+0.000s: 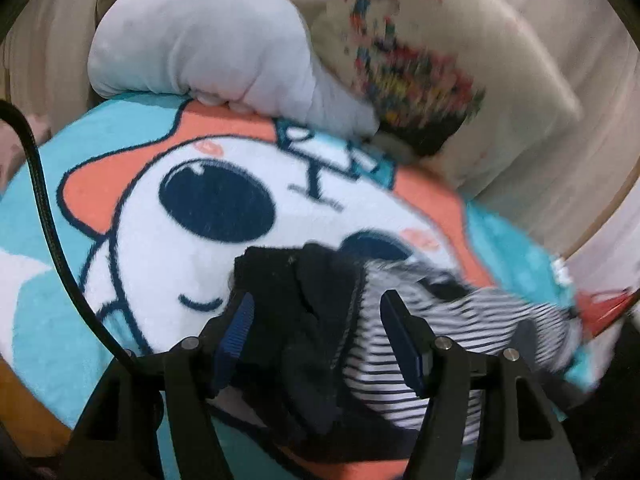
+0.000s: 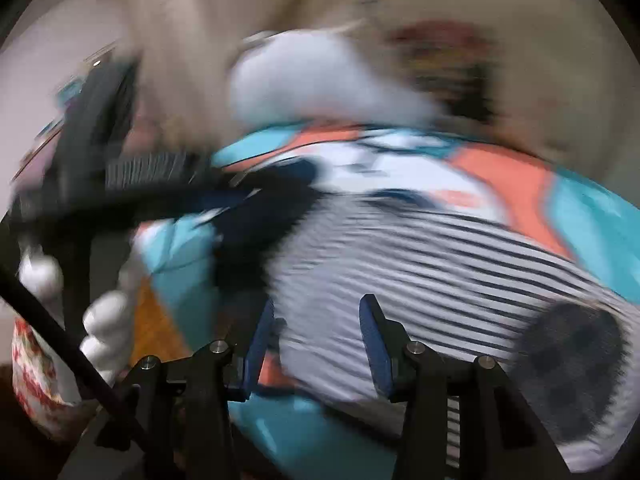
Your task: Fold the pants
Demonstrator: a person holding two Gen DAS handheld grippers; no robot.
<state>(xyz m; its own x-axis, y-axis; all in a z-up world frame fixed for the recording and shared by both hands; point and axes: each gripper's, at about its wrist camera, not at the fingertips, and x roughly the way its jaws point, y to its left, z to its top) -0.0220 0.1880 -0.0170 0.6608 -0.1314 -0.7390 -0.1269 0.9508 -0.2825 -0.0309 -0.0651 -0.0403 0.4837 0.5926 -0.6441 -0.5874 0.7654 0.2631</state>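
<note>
The pants are black-and-white striped (image 1: pixel 404 360) with a black waistband (image 1: pixel 296 284), and they lie bunched on a cartoon-print blanket (image 1: pixel 160 240). My left gripper (image 1: pixel 318 312) straddles the waistband, its blue pads apart, with black cloth and some striped cloth between them. In the blurred right wrist view the striped cloth (image 2: pixel 420 264) spreads to the right and carries a round black patch (image 2: pixel 568 352). My right gripper (image 2: pixel 318 320) stands open over the near edge of that cloth. A fold lies between its fingers, and the pads are clear of it.
A grey plush cushion (image 1: pixel 192 40) and a cream cushion with a colourful print (image 1: pixel 420 80) lie against the beige sofa back behind the blanket. A black cable (image 1: pixel 52 220) hangs at the left. A white-gloved hand (image 2: pixel 108 320) holds the blurred left gripper body (image 2: pixel 100 140).
</note>
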